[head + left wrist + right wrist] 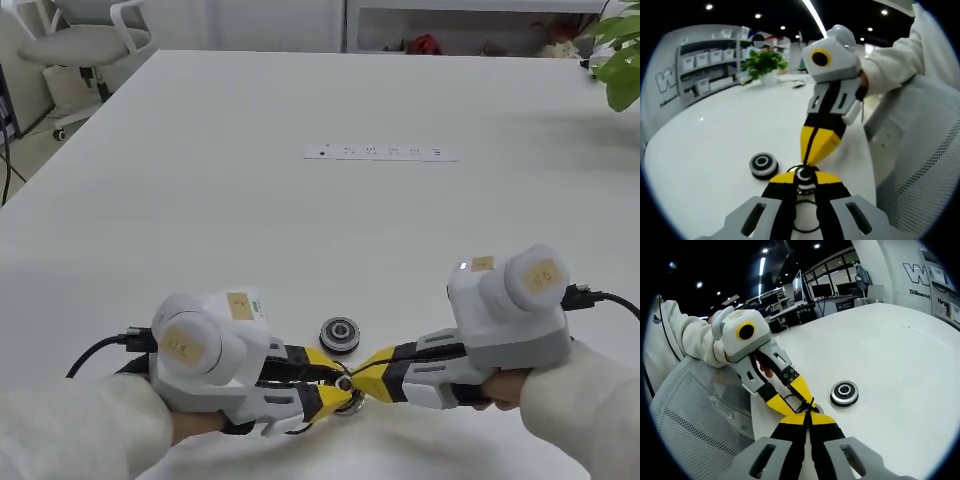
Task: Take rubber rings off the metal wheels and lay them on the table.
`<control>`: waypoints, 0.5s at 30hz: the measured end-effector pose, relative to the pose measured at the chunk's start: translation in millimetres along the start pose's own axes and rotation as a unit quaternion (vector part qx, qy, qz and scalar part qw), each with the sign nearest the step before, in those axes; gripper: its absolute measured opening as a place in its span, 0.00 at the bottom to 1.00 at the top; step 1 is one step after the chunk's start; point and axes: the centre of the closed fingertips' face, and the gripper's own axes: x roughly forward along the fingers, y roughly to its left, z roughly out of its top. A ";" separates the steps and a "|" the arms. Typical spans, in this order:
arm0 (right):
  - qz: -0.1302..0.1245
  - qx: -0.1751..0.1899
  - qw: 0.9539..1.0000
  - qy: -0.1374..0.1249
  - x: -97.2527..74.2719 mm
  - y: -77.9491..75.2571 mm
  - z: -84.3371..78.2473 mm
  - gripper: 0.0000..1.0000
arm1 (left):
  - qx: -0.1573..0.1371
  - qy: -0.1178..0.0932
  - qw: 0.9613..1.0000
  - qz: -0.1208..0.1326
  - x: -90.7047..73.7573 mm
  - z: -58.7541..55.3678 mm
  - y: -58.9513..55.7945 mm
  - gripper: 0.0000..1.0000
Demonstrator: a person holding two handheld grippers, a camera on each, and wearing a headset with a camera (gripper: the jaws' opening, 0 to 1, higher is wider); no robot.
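The white counter [300, 200] carries two metal wheels. The left hand-held gripper [335, 385] clamps one wheel [803, 175] between its yellow tips. The right hand-held gripper [356, 377] meets it tip to tip, jaws pressed together on a thin black rubber ring [805, 231] looped loosely off that wheel. The second wheel [340, 334] lies flat, hub up, just beyond both tips, its dark ring on.
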 end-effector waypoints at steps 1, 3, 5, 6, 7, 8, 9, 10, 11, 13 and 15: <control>-0.001 0.000 1.000 0.002 -0.3 -1.0 -1.0 0.00 | 0.000 0.000 1.000 0.000 0.0 0.0 0.0 0.13; -0.002 0.002 1.000 0.003 -0.7 -1.7 -1.9 0.00 | 0.002 0.001 1.000 0.000 0.1 0.0 -0.1 0.14; -0.003 0.005 1.000 0.004 -1.1 -2.4 -2.2 0.00 | 0.002 0.002 1.000 0.000 0.2 0.1 -0.1 0.14; -0.003 0.006 1.000 0.003 -1.3 -2.6 -2.1 0.00 | 0.000 0.003 1.000 0.000 0.3 0.2 -0.2 0.14; -0.004 0.008 1.000 0.003 -1.7 -3.5 -2.0 0.00 | -0.005 0.006 1.000 -0.001 0.1 0.3 -0.4 0.15; -0.005 0.009 1.000 0.002 -1.8 -3.8 -1.9 0.00 | -0.013 0.006 1.000 -0.007 0.2 0.4 -2.3 0.16; -0.005 0.010 1.000 0.003 -2.0 -4.2 -2.4 0.00 | -0.018 0.005 1.000 -0.008 0.1 0.5 -2.7 0.17; -0.005 0.011 1.000 0.005 -2.0 -4.6 -3.4 0.00 | -0.016 0.006 1.000 -0.007 0.0 0.2 -2.3 0.17; -0.006 0.011 1.000 0.006 -2.1 -4.5 -4.0 0.00 | -0.013 0.007 1.000 -0.007 -0.2 0.0 -2.4 0.17; -0.006 0.011 1.000 0.007 -2.5 -4.3 -4.4 0.00 | -0.003 0.015 1.000 -0.009 -1.5 -0.8 -2.8 0.17; -0.005 0.014 1.000 0.006 -2.9 -4.1 -3.8 0.00 | 0.005 0.024 1.000 -0.010 -3.6 -1.7 -2.6 0.17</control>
